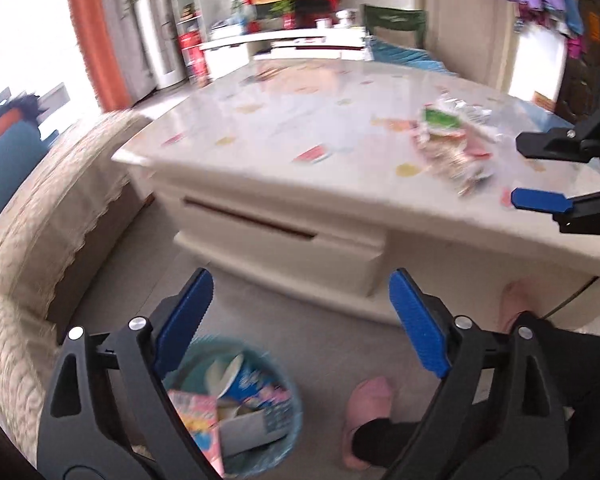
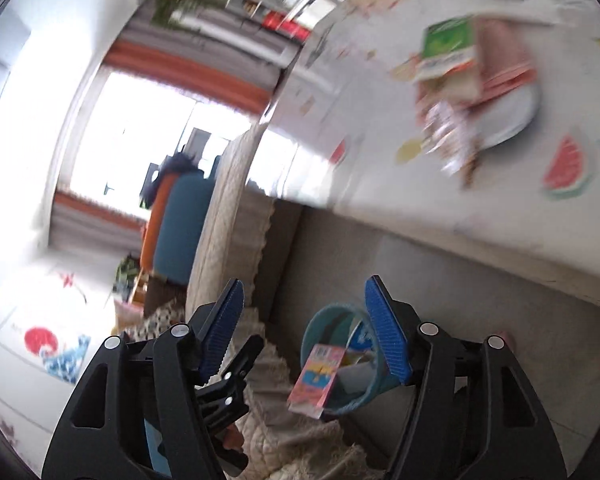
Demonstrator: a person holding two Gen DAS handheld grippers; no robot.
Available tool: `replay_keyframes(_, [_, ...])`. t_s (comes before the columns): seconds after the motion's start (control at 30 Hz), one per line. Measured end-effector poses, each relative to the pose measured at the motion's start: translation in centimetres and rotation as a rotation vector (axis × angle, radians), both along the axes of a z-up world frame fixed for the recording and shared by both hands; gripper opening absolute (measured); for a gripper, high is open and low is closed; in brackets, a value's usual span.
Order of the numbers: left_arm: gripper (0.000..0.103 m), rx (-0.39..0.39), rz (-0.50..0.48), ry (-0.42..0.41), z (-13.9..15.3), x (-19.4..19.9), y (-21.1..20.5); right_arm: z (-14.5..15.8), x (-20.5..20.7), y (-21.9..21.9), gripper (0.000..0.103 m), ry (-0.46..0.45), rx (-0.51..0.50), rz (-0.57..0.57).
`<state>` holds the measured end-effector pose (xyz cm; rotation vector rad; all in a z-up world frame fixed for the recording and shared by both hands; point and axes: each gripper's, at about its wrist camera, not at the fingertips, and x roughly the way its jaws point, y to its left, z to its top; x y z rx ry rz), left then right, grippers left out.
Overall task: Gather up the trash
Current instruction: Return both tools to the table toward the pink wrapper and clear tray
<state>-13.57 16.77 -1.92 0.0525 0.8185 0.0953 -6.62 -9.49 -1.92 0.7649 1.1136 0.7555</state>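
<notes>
Trash [image 1: 228, 408] fills teal bin [image 1: 292, 432] (pink carton [image 1: 198, 420] protruding).

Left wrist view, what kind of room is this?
Most likely a home living room: a low white coffee table with trash on it, a cream sofa beside it, and an orange curtain by the window.

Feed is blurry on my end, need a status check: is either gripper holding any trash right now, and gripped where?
Nothing is held. The left gripper and right gripper are both open and empty. The wrapper pile lies on the table, ungripped.
</notes>
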Motion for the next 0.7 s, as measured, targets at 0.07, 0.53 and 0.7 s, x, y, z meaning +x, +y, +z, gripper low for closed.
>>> replay_keyframes(0.07, [0.093,-0.016,-0.026,-0.01,0.5,1.4,-1.5,-0.4,0.6,-2.8,0.065,0.017,0.009,-0.057])
replay_keyframes(0.53, [0.096,-0.062,-0.158,0.062,-0.9,10.0,-9.2,-6.3,6.8,-8.4,0.065,0.132,0.026,-0.222])
replay_keyframes(0.7, [0.096,-0.036,-0.206,0.091,-2.4,11.3,-11.1,-8.3,8.2,-7.9,0.06,0.145,0.064,-0.219])
